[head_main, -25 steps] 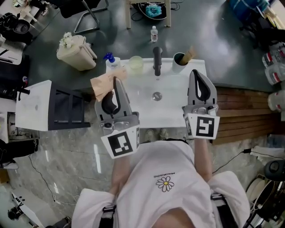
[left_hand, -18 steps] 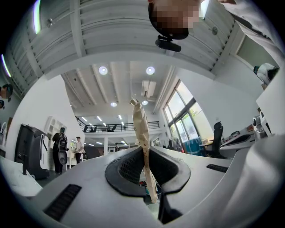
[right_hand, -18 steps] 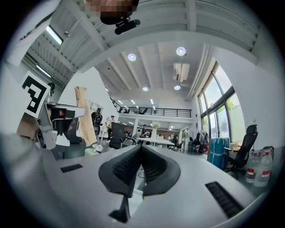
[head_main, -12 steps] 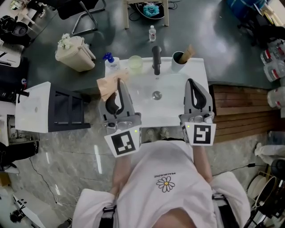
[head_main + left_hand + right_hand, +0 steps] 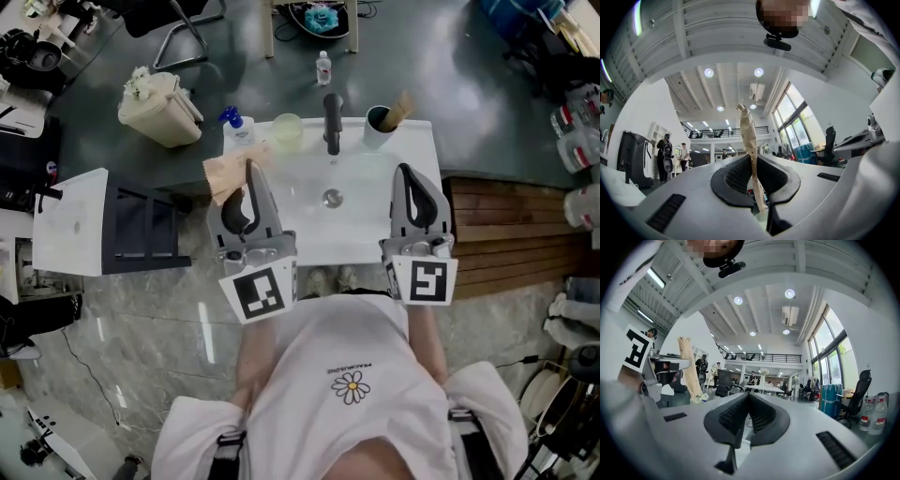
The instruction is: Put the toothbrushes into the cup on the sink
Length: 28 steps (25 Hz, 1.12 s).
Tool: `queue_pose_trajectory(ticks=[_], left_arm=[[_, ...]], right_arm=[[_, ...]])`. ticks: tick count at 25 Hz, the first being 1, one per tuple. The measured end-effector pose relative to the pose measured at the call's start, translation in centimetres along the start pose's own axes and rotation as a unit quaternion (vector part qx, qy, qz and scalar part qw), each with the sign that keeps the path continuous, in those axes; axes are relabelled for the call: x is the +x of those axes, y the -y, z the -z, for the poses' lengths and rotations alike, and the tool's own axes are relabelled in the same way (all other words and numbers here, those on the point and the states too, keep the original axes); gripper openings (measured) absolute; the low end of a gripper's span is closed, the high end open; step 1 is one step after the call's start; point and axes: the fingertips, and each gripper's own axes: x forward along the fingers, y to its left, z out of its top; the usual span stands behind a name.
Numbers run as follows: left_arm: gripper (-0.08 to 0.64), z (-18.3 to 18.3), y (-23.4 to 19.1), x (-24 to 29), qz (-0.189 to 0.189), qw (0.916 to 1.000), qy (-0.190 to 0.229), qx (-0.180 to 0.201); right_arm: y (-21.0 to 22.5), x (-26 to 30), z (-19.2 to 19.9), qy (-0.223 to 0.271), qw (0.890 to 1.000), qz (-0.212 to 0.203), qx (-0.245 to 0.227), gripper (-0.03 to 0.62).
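Left gripper (image 5: 753,158) (image 5: 247,171): my fingers are clamped on a tan paper-wrapped toothbrush (image 5: 749,133) (image 5: 228,174), which stands up out of them, over the left part of the sink (image 5: 361,230). Right gripper (image 5: 748,397) (image 5: 413,174): my fingers are pressed together with nothing between them, over the sink's right side. The cup (image 5: 377,129) stands at the sink's back right corner, with a second wrapped toothbrush (image 5: 403,108) in it.

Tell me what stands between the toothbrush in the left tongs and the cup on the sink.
The black faucet at the back rim of the sink stands roughly between the toothbrush, clamped in the left tongs, and the cup at the back right corner. Over the basin, the way looks open.
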Motion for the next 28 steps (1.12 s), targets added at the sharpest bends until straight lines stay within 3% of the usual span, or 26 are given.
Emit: queue_pose_trajectory(ticks=[3, 7, 19, 28], left_arm=[[0.037, -0.8, -0.3, 2.4, 0.015, 0.9995, 0.014, 0.024], [0.037, 0.6, -1.1, 6.4, 0.025, 0.9996, 0.01, 0.012], [0.037, 15.6, 0.1, 12.6, 0.047, 0.9899, -0.13, -0.031], [0.038, 21.6, 1.4, 12.6, 0.056, 0.9789, -0.193, -0.035]], right_arm=[[0.2, 0.0, 0.2, -0.003, 1.0, 0.002, 0.009, 0.011], [0.9, -0.7, 0.9, -0.022, 1.0, 0.012, 0.005, 0.011], [4.9, -4.3, 2.6, -0.061, 0.995, 0.081, -0.004, 0.011], [5.8, -6.1, 3.4, -0.087, 0.991, 0.105, -0.003, 0.011]])
